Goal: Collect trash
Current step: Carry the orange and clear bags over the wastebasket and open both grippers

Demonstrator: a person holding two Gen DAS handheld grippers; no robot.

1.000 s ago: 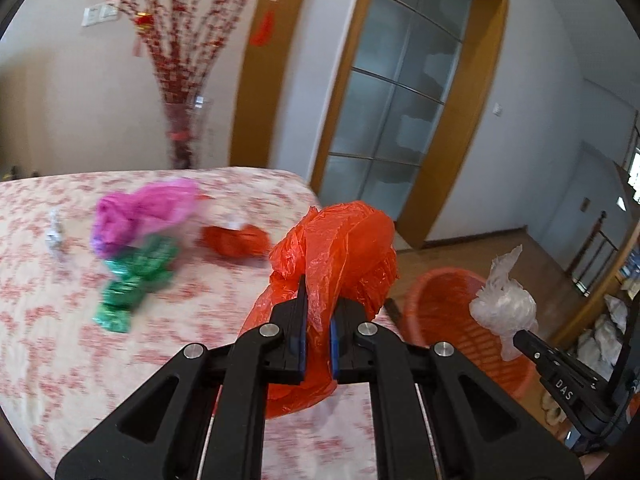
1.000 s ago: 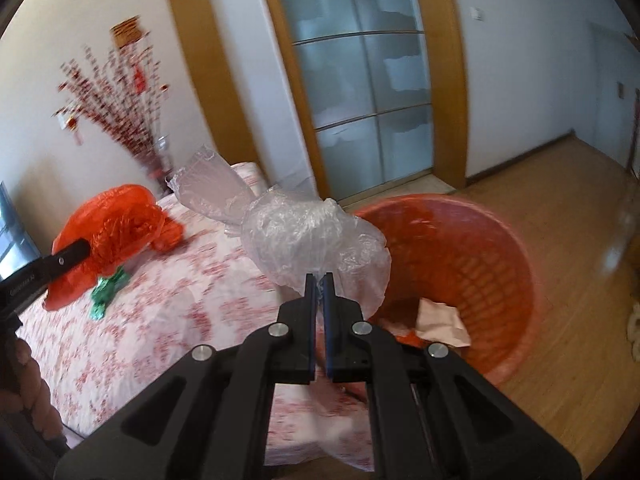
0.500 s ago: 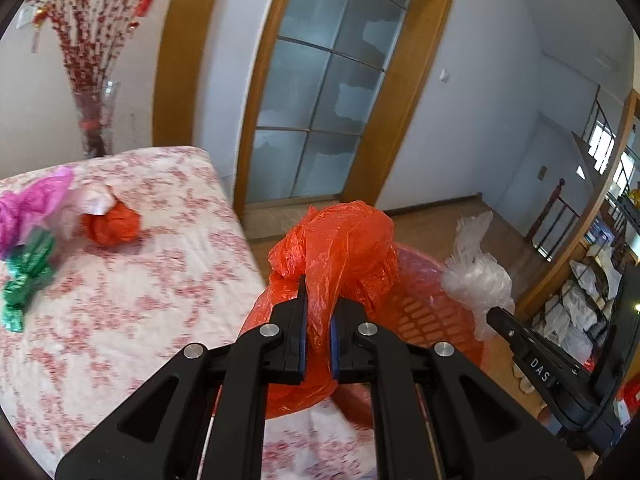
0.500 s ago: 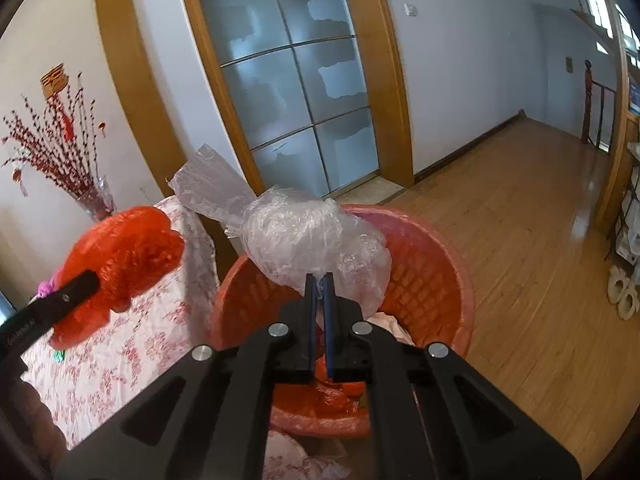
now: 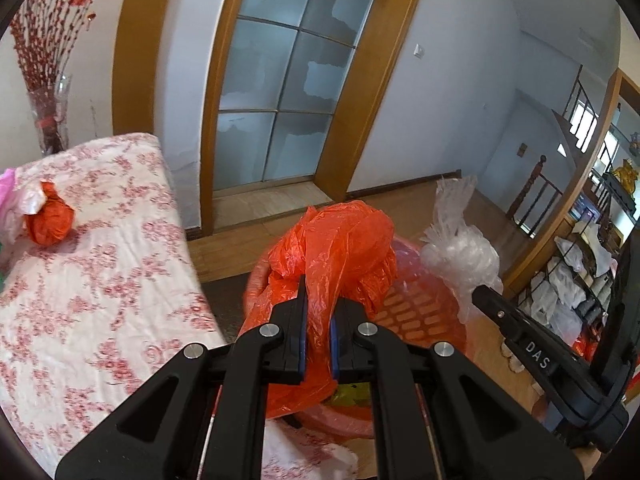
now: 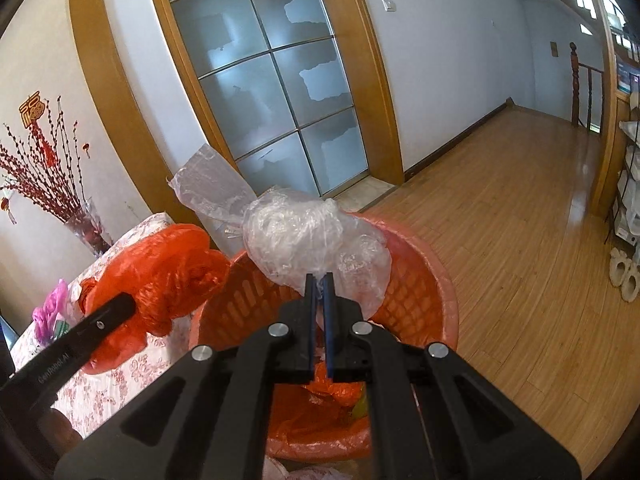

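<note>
The left tool (image 5: 319, 304) is pinching a crumpled orange bag (image 5: 340, 240) over the red basket (image 6: 416, 280). The right tool (image 6: 319, 280) is pinching a clear bag (image 6: 304, 240) over it too. Another orange ball (image 5: 50, 222) is sitting on the bed (image 5: 100, 280).

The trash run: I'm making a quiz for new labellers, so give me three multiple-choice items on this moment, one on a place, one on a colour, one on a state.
1. Where is the orange laundry basket?
A. on the bed
B. on the wooden floor beside the bed
C. on a shelf

2. What colour is the plastic bag in the left gripper?
A. orange-red
B. green
C. black

3. How is the right gripper?
A. wide open, empty
B. shut on nothing
C. shut on the clear plastic bag

Key:
1 B, it stands on floorboards at the edge of the floral bedspread.
2 A, orange-red film bulges above the pads.
3 C, clear film is pinched between the pads.
</note>
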